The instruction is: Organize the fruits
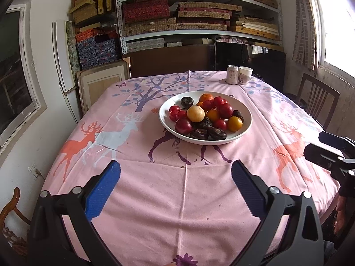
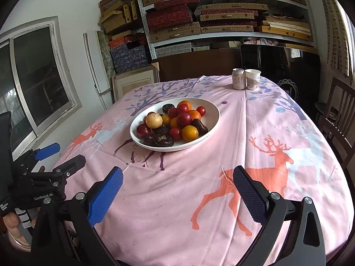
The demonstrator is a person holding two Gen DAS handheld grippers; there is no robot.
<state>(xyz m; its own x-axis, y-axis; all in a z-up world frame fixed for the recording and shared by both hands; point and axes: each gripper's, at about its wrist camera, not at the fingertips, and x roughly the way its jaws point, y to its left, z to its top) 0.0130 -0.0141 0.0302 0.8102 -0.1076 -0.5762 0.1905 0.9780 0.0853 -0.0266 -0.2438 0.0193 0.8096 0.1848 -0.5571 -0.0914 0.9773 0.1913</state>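
At the left edge of the right wrist view, the left gripper [image 2: 60, 154] hangs over the near-left corner of the table, jaws spread, nothing between them. Its black body carries white lettering, "GenRobot.AI"; a second label below it is too small to read. A hand [image 2: 13, 226] grips its handle at the lower left.

Pink tablecloth [image 1: 182, 199] printed with orange, white and purple deer and a purple tree covers the table.

Mid-table: white bowl [image 1: 245, 130], shallow and wide, heaped with the fruits. Pale yellow round fruit [image 1: 195, 113] on top toward the left; red plums [image 1: 225, 110] and small red tomatoes [image 1: 175, 112] around it; orange-yellow fruit [image 1: 235, 124] at the right front; dark wrinkled fruits [image 1: 208, 133] along the near rim. All fruit sits inside the bowl, none on the cloth.

Far side, right of centre: drink can [image 2: 238, 79] touching a paper cup [image 2: 252, 79]. Can bears printed characters, not legible.

Right: right gripper [image 2: 177, 177] over the near table edge, jaws wide apart, empty, blue pads [image 2: 104, 197] facing inward. Wooden chair [image 1: 317, 98] beyond the right table edge.
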